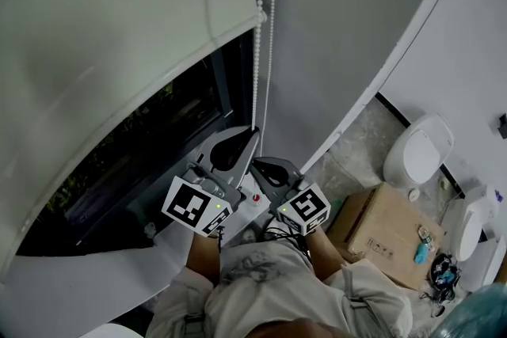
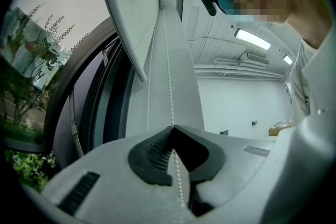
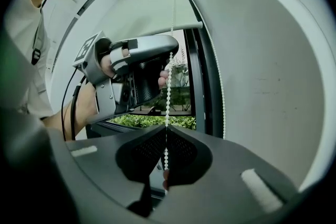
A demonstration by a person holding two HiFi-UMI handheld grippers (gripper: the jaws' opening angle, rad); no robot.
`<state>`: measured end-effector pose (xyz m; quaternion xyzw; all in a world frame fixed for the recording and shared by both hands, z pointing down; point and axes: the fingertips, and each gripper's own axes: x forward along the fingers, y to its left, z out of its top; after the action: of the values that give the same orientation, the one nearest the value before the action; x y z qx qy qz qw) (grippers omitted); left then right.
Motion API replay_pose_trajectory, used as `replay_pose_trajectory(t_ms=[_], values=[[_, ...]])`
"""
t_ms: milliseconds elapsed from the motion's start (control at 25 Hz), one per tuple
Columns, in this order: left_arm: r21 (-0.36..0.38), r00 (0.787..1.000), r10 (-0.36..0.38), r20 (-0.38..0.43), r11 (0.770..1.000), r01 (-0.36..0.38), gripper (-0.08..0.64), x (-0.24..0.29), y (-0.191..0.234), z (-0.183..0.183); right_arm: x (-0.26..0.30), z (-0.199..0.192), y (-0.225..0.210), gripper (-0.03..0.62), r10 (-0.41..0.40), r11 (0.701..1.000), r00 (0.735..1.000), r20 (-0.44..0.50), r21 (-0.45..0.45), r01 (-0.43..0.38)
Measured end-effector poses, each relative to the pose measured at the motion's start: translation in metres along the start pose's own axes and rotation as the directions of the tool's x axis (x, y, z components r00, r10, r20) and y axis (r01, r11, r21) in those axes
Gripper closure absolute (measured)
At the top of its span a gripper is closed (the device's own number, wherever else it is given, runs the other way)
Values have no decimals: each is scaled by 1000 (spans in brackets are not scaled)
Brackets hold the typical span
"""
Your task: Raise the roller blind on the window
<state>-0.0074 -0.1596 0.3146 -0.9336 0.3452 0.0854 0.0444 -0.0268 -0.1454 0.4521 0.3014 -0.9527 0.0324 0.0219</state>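
The pale roller blind (image 1: 95, 20) covers the upper part of the dark-framed window (image 1: 158, 138). Its white bead chain (image 1: 258, 28) hangs along the frame's right side. My left gripper (image 1: 253, 135) is shut on one strand of the chain (image 2: 169, 86), which runs straight up from the closed jaw tips (image 2: 173, 127). Just below it, my right gripper (image 1: 257, 164) is shut on the chain (image 3: 169, 86) too, beads passing between its pads (image 3: 167, 129). In the right gripper view the left gripper (image 3: 169, 54) holds the chain higher up. The blind's bottom bar (image 3: 157, 29) shows above it.
A grey wall (image 1: 341, 36) stands right of the chain. On the floor at the right are a cardboard box (image 1: 380, 237), a white rounded fixture (image 1: 418, 150) and another white object (image 1: 467, 225). Green shrubs (image 3: 152, 120) show through the glass.
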Motion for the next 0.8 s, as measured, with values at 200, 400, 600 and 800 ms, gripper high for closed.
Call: replay_pose_trajectory(t_ms=[200, 400, 600, 800], values=[[-20, 1000, 10, -24, 1000, -11, 549, -5, 0, -14, 0, -13, 3, 580, 4, 1000, 999, -32, 5, -4], [-34, 999, 14, -48, 999, -16, 549, -7, -1, -26, -1, -25, 5, 580, 1, 1000, 999, -51, 17, 0], [-49, 997, 20, -70, 999, -24, 549, -11, -1, -40, -2, -40, 5, 580, -4, 1000, 997, -79, 27, 6], [-61, 994, 30, -106, 997, -36, 549, -14, 1, -56, 0, -56, 5, 580, -1, 999, 994, -113, 38, 5]])
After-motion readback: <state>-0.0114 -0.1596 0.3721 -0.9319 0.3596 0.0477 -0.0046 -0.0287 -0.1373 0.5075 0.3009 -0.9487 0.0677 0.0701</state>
